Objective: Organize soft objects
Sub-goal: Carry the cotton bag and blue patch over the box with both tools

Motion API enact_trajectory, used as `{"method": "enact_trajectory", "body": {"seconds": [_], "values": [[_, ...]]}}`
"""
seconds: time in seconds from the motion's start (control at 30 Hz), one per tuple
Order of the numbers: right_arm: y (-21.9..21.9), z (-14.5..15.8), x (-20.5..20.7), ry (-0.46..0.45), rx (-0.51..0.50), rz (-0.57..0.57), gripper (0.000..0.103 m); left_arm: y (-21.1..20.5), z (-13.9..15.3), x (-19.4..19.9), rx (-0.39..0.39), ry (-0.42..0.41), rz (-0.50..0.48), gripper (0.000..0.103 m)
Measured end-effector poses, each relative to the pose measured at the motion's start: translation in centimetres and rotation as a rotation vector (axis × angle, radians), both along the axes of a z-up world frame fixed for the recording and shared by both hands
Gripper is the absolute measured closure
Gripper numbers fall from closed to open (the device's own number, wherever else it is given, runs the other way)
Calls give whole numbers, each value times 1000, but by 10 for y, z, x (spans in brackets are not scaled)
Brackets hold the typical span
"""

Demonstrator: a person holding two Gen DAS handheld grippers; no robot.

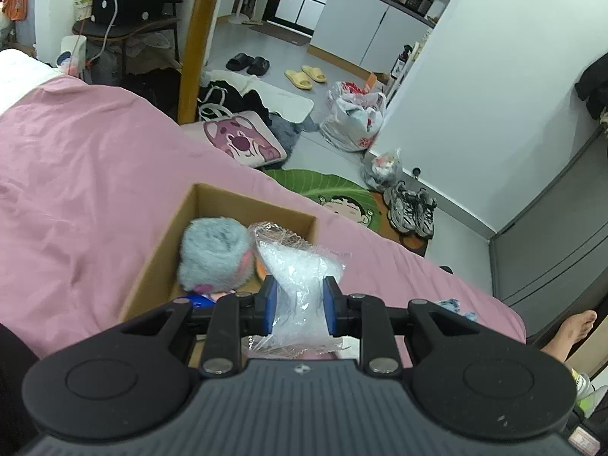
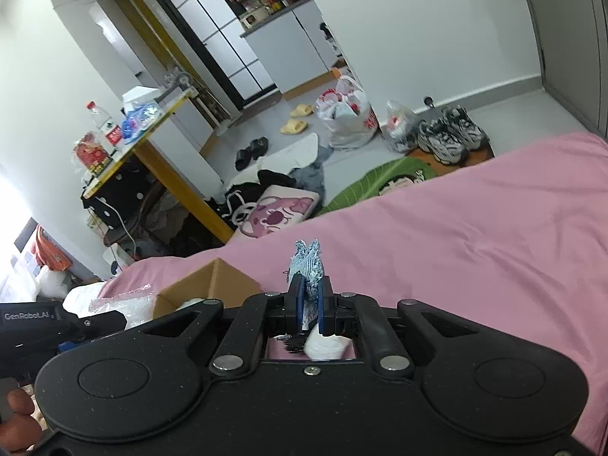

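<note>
- Two loads are held at once: the left gripper [image 1: 300, 306] is closed on a clear plastic bag [image 1: 300, 266] above the near edge of the cardboard box [image 1: 212, 205], where a grey plush toy [image 1: 214, 256] lies.
- The right gripper [image 2: 309, 304] is clamped on a blue knitted piece [image 2: 308, 262] over the pink bed [image 2: 475, 235].
- If released early, the slippery bag could be dropped outside the box.

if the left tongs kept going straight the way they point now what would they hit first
Probably the cardboard box on the pink bedspread: its fluffy grey plush lies just ahead of the left tongs, which grip a clear plastic bag. Depth is uncertain.
</note>
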State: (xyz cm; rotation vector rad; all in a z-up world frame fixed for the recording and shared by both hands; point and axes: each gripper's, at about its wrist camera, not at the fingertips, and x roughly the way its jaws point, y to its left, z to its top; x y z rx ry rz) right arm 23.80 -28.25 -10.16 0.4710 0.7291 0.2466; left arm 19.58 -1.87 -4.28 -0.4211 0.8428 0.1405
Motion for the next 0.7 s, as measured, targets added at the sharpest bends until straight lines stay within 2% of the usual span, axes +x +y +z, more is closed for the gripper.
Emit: {"method": "enact_trajectory", "body": {"seconds": [0.33,0.7], "values": [[31,23,-12,-68,4,39,96,38,1,-12,10,-6,22,79],[56,21,-29,-61,30,49,96,75,-15,-12,-7,41,39,79]]}}
